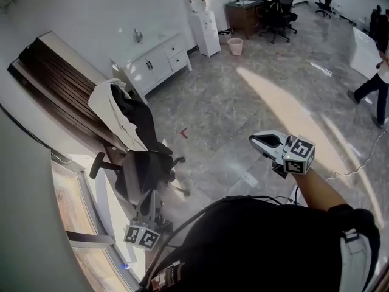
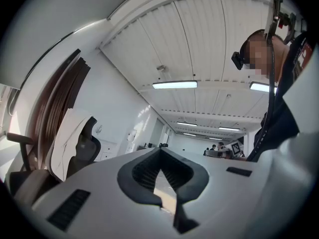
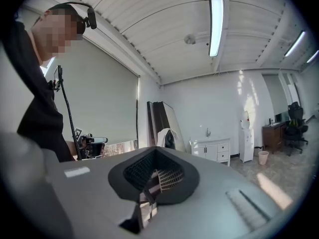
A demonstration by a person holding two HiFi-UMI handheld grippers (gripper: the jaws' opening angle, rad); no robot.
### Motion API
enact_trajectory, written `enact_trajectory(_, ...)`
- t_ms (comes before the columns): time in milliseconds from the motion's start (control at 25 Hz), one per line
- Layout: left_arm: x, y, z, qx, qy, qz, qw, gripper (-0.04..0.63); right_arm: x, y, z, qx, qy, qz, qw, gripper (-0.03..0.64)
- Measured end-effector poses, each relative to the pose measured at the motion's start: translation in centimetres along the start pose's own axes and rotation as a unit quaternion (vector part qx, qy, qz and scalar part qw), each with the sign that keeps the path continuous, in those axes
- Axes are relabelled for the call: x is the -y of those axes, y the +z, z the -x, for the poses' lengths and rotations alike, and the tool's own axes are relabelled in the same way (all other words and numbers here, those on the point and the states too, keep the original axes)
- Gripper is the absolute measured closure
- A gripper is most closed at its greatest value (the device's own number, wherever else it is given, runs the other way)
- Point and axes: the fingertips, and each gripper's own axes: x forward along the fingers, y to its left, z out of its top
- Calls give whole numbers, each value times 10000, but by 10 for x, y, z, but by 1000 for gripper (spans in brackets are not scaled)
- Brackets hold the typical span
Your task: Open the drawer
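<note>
The grey marble floor (image 1: 243, 102) carries an office chair (image 1: 143, 169), white cabinet (image 1: 159, 62) and bin (image 1: 235, 46).

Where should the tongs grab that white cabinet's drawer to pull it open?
Grip the top drawer at the middle of its front, where a handle probably sits, though it's too small to see. Come straight at the white cabinet from the open floor, because the drawer's front stands upright facing the room.

Black top (image 1: 255, 248), thin black cable (image 2: 271, 83) down the front. Left gripper (image 2: 160, 151) and right gripper (image 1: 260, 140) are pale grey shells, black jaw liners, black-and-white marker cubes (image 1: 298, 156).
</note>
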Motion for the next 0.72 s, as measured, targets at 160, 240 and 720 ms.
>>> enact_trajectory(160, -1, 0, -1, -6, -6, 23, 10000, 595, 1, 0, 1, 17, -35, -33, 10000, 623)
enact_trajectory(240, -2, 1, -2, -9, -7, 30, 10000, 595, 3, 1, 2, 52, -56, -119, 9999, 623)
enact_trajectory(720, 5, -3, -16, -58, -118, 34, 9999, 595, 9, -1, 11, 140, -69, -221, 9996, 621)
